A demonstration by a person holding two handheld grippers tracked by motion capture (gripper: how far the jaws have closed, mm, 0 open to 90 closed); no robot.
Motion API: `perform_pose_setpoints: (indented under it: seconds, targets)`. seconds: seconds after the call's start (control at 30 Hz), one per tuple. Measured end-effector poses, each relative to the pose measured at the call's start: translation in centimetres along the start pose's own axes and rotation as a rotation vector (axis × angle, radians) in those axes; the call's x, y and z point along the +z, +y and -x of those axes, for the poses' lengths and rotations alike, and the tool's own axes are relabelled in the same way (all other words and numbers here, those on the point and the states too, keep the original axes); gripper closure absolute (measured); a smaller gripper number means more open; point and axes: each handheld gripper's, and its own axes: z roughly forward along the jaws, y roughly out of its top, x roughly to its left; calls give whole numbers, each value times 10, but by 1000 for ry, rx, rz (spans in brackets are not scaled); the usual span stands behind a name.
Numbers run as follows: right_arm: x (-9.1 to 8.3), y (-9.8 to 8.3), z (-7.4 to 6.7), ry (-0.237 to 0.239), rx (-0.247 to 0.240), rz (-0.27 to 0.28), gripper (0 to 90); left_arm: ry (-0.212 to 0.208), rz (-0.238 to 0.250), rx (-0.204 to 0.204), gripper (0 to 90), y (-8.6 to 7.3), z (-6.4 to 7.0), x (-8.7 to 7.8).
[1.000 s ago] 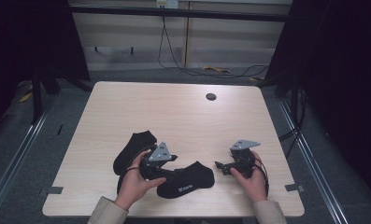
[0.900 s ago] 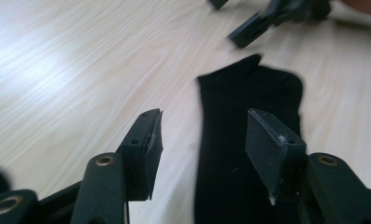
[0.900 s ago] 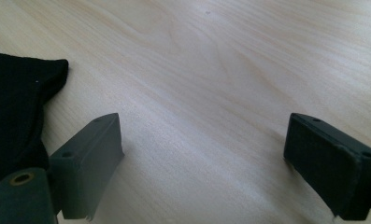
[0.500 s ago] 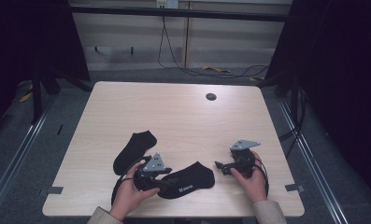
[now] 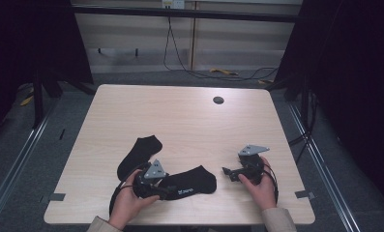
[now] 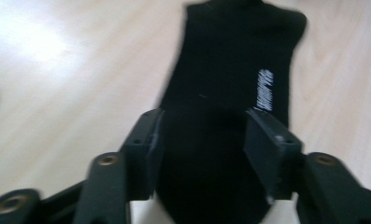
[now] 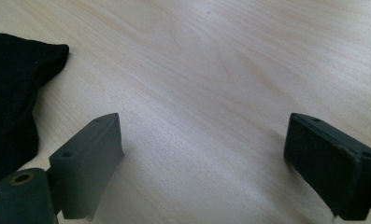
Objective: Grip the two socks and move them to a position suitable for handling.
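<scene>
Two black socks lie on the pale wooden table (image 5: 180,116). The nearer sock (image 5: 192,180) has white print on it and lies crosswise near the front edge. My left gripper (image 5: 168,189) is low over that sock's left end. In the left gripper view the printed sock (image 6: 230,56) runs away between the jaws of the left gripper (image 6: 204,135), which have just been opening and do not pinch it. The second sock (image 5: 139,154) lies slanted behind it. My right gripper (image 5: 230,174) rests open to the right, with bare wood between the jaws of the right gripper (image 7: 206,126) and the sock's toe (image 7: 10,93) at the left.
A dark round grommet (image 5: 218,100) sits in the tabletop at the back right. Bare wood stretches across the far half of the table. Dark curtains and floor rails flank the table, and cables run along the floor behind it.
My left hand has moved toward the near edge and lower, onto the left end of the printed sock. Both socks and the right gripper have stayed put.
</scene>
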Motion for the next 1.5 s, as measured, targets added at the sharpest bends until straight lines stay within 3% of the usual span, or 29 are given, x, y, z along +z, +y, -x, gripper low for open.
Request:
perform_pose_setpoints:
  seconds: [0.17,0.23,0.3,0.33,0.43,0.47,0.5,0.57,0.63,0.7,0.97,1.0,1.07,1.2,1.27,1.3,1.43,1.5]
  targets:
    - [0,0,0,0,0,0,107,96,62,-101,392,-1,-31,-16]
    - [0,0,0,0,0,0,107,147,57,-124,368,-3,-46,-22]
    - [0,0,0,-1,0,0,107,168,81,-179,352,-7,-60,-26]
    - [0,0,0,-1,0,0,107,168,81,-179,347,-7,-60,-26]
    - [0,0,0,0,0,0,107,237,102,-246,336,-13,-80,-31]
    - [0,0,0,0,0,0,107,276,101,-294,333,-17,-92,-31]
    - [0,0,0,0,0,0,107,276,101,-294,333,-17,-92,-31]
    - [0,0,0,0,0,0,107,305,107,-340,330,-23,-104,-27]
    - [0,0,0,0,0,0,107,322,93,-359,330,-26,-109,-24]
    - [0,0,0,0,0,0,107,313,101,-373,335,-27,-111,-21]
    - [0,0,0,1,0,1,108,332,39,-338,398,-27,-109,-9]
    - [0,0,0,1,0,1,108,352,44,-312,422,-28,-108,-8]
    - [0,0,0,0,0,1,107,346,34,-299,553,-28,-107,-9]
    - [0,0,-1,0,4,-2,108,297,15,-263,767,-24,-104,-9]
    - [0,0,-1,-1,6,-3,108,290,15,-261,795,-24,-105,-9]
    - [0,0,-1,-2,6,-3,108,249,35,-283,798,-24,-106,-9]
    - [0,0,-1,-1,6,-3,108,224,45,-259,818,-20,-105,-14]
    - [0,0,-1,-1,6,-3,108,210,73,-244,826,-11,-102,-16]
